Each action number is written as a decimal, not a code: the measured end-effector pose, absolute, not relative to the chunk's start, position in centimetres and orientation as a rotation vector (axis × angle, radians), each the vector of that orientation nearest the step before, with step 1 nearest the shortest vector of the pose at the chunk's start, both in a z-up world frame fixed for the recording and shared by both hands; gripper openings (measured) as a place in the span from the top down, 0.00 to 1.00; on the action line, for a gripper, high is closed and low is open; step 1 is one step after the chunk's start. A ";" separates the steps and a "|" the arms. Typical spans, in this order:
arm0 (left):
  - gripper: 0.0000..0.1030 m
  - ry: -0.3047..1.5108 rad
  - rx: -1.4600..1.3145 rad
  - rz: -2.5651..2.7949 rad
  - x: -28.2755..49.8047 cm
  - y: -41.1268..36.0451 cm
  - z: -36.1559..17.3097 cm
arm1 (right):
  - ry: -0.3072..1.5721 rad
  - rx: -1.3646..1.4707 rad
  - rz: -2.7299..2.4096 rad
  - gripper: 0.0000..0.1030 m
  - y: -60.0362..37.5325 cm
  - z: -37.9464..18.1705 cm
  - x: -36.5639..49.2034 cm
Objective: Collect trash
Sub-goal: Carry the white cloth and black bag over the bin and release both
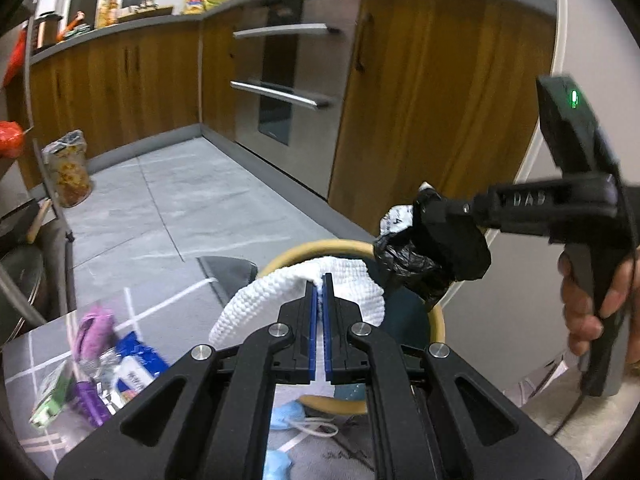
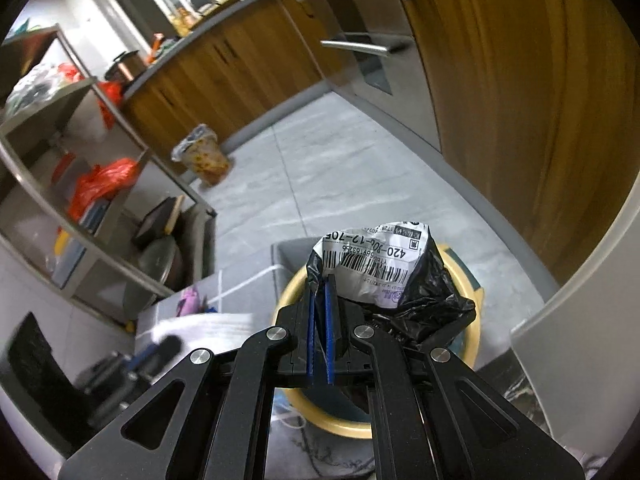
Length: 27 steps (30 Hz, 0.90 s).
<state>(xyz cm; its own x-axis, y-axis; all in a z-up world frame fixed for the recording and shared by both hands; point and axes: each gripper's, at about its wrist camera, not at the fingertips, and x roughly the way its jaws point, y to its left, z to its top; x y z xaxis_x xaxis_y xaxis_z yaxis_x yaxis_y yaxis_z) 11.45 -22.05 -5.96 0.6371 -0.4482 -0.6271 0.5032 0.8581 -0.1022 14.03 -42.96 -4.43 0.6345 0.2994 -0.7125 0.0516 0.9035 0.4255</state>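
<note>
Crumpled black mailer bag (image 2: 404,280) label upward, pinched over yellow-rimmed bin (image 2: 468,340)

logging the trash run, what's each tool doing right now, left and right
Left tool: closed on the white knitted cloth, over the yellow-rimmed bin.
Right tool: closed on the black mailer bag, over the same bin.
</note>
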 end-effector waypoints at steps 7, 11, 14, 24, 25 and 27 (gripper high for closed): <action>0.98 0.745 0.119 -0.565 13.5 -25.0 -9.7 | 0.934 0.388 0.105 0.95 -42.4 -6.2 15.9; 0.98 0.766 0.129 -0.568 14.2 -25.6 -11.1 | 0.953 0.340 0.089 0.95 -41.6 -6.9 16.8; 0.98 0.777 0.118 -0.574 14.5 -25.5 -11.5 | 0.951 0.345 0.080 0.94 -41.8 -7.0 16.9; 0.85 0.771 0.149 -0.564 14.3 -26.0 -11.7 | 0.923 0.343 0.053 0.85 -42.1 -6.5 17.1; 0.82 0.768 0.152 -0.562 14.2 -26.0 -11.6 | 0.917 0.342 0.050 0.82 -42.1 -6.3 17.1; 0.75 0.760 0.153 -0.554 14.1 -25.9 -11.4 | 0.909 0.336 0.041 0.71 -42.1 -6.2 17.0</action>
